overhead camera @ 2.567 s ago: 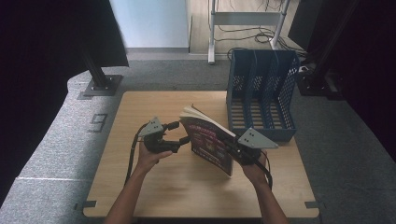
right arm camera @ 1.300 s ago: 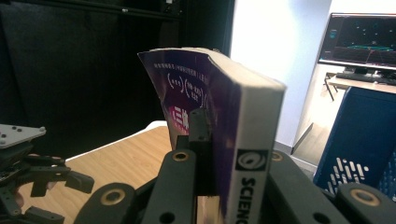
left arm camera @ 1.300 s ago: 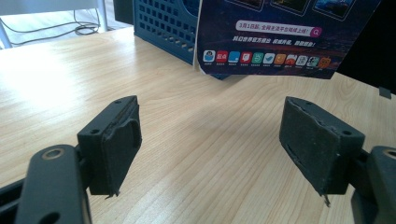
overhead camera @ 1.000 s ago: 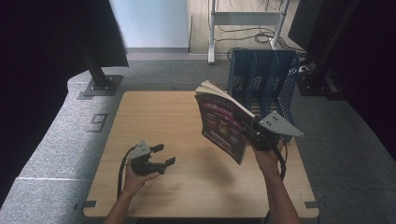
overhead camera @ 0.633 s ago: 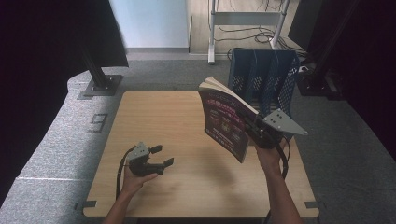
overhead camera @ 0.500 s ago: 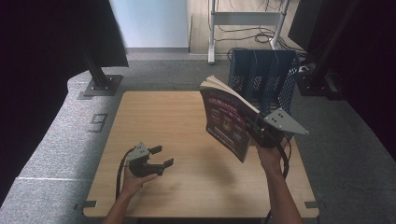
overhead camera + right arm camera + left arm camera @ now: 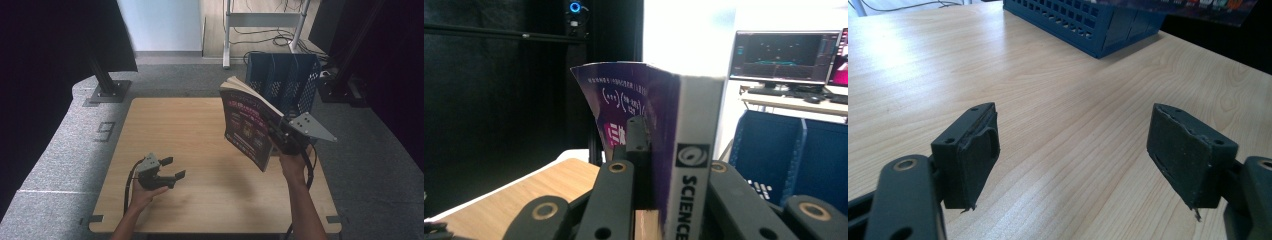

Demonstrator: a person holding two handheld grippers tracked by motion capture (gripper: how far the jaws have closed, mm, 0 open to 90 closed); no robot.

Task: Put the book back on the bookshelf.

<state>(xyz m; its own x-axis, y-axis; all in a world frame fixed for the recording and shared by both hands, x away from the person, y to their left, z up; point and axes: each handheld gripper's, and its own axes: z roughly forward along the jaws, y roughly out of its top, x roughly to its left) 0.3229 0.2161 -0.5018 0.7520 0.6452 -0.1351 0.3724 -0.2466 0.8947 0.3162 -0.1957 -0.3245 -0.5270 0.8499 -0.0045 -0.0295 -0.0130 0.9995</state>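
Observation:
A thick purple-covered book (image 7: 249,125) hangs upright in the air over the right half of the wooden table (image 7: 200,130), with my right gripper (image 7: 280,137) shut on its spine edge. In the right gripper view the book (image 7: 659,130) stands between the jaws, its grey spine reading "SCIENCE". A blue slotted file rack (image 7: 284,82) stands just behind the book at the table's back right. My left gripper (image 7: 170,169) rests low near the front left of the table, open, nothing between its pads (image 7: 973,150).
The blue rack (image 7: 1088,20) lies far ahead across bare wood in the left gripper view. Grey carpet surrounds the table, with a black stand foot (image 7: 107,90) at the back left and a metal frame (image 7: 260,20) behind. A monitor (image 7: 784,55) sits beyond the rack.
The right gripper has lifted the book from the table's middle and carried it right and back toward the rack. The left gripper let go and withdrew to the front left, now still.

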